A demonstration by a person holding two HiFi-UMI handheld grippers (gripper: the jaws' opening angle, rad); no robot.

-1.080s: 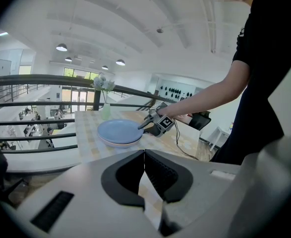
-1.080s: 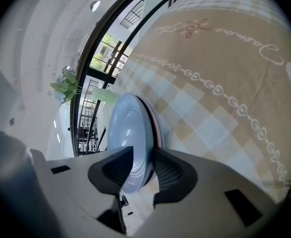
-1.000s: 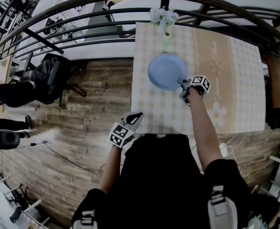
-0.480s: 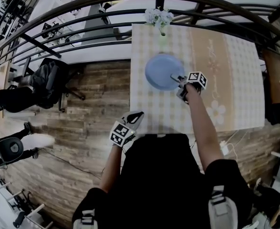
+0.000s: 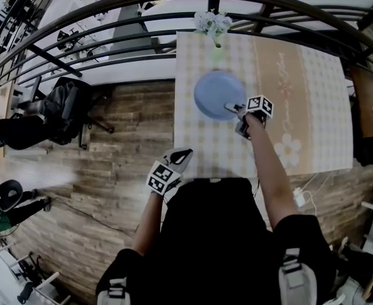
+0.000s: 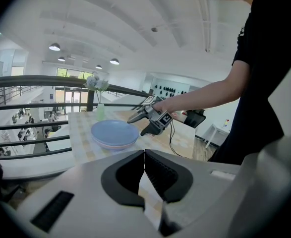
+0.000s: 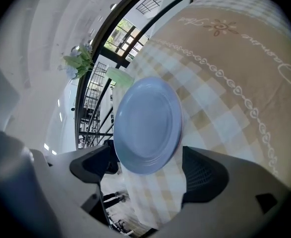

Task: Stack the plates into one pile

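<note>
A pile of plates [image 5: 217,94] with a blue one on top lies on the checked tablecloth [image 5: 300,94], towards its far left. In the left gripper view the pile [image 6: 114,133] shows a paler plate beneath the blue one. My right gripper [image 5: 236,116] is at the pile's near right rim, and its jaws have just been opening. In the right gripper view the blue plate [image 7: 147,125] lies ahead of the wide open right gripper [image 7: 147,170], and neither pad touches it. My left gripper [image 5: 180,156] hangs shut and empty at the table's near left edge.
A small green vase of white flowers [image 5: 215,27] stands at the table's far edge behind the pile. A curved metal railing [image 5: 110,49] runs beyond the table. A wooden floor lies to the left, with a black chair [image 5: 65,107] and a cable.
The right gripper's jaws have opened off the plate's rim and drawn back slightly. The pile stays where it was. The left gripper has not moved.
</note>
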